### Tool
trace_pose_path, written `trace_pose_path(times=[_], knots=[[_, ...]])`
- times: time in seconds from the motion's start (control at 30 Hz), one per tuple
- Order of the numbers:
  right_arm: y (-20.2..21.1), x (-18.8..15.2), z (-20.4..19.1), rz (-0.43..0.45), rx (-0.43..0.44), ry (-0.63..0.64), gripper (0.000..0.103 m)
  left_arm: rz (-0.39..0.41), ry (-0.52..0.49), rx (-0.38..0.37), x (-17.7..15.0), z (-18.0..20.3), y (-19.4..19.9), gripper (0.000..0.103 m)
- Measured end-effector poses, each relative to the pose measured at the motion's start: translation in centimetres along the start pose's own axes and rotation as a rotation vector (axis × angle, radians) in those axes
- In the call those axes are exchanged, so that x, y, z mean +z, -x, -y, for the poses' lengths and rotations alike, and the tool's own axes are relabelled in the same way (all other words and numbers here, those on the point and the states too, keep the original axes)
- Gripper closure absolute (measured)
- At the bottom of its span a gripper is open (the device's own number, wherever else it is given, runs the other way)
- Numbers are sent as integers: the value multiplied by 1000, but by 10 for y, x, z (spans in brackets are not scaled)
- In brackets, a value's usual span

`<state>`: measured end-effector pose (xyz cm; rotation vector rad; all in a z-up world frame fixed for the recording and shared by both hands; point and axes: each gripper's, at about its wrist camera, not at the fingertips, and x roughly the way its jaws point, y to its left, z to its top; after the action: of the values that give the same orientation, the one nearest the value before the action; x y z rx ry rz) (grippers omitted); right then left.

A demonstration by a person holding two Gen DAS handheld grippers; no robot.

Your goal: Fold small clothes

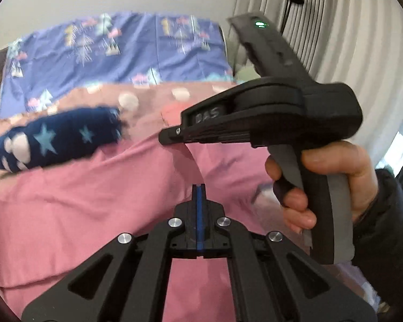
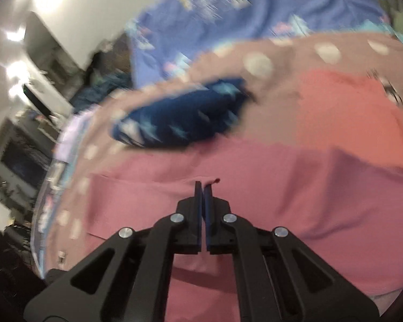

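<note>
A pink garment point(image 1: 99, 196) lies spread over the bed, and it also fills the lower part of the right wrist view point(image 2: 295, 187). My left gripper point(image 1: 199, 187) is shut just above the pink cloth; whether cloth is pinched is hidden. My right gripper point(image 2: 203, 185) is shut on an edge of the pink garment. The right gripper's body point(image 1: 268, 118) shows in the left wrist view, held by a hand. A folded navy piece with stars point(image 1: 56, 139) lies at the back left on the bed; the right wrist view point(image 2: 180, 115) shows it blurred.
A brown bedcover with pale dots point(image 2: 268, 59) lies under the clothes. A salmon garment point(image 2: 344, 112) lies to the right. A blue patterned sheet point(image 1: 126, 51) is behind. Curtains point(image 1: 349, 40) hang on the right. Shelves and clutter point(image 2: 27, 134) stand left of the bed.
</note>
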<state>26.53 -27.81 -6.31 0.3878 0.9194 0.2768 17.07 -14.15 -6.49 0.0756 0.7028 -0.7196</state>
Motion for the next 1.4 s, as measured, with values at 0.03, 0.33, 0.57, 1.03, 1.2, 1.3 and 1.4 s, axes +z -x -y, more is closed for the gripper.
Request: trace_pose_path(times=[0.03,0.33,0.57,1.03,1.2,1.3,1.4], knots=[[-12,-6,11,-33,-60,-15,93,-29,9,3,-8,1,-8,103],[6,-44,33,-27,12,-6,63,-25,93,265,-52,-68,42,57],[-11,-59,5,-77,-48,79,101,11,295,542,-94,-158,118,40],[30,-38,-37,31,-329,77,59,-33,480,419,-120,-226,119,39],[-16,-19,-159,-53,-113,379,59,-8,516,379,-118,-241,112,48],[-64,-10,-221,-118,-51,484,59,18,533,358,-121,-243,115,53],[-114,0,-256,-201,13,472,59,32,548,344,-123,-245,117,58]])
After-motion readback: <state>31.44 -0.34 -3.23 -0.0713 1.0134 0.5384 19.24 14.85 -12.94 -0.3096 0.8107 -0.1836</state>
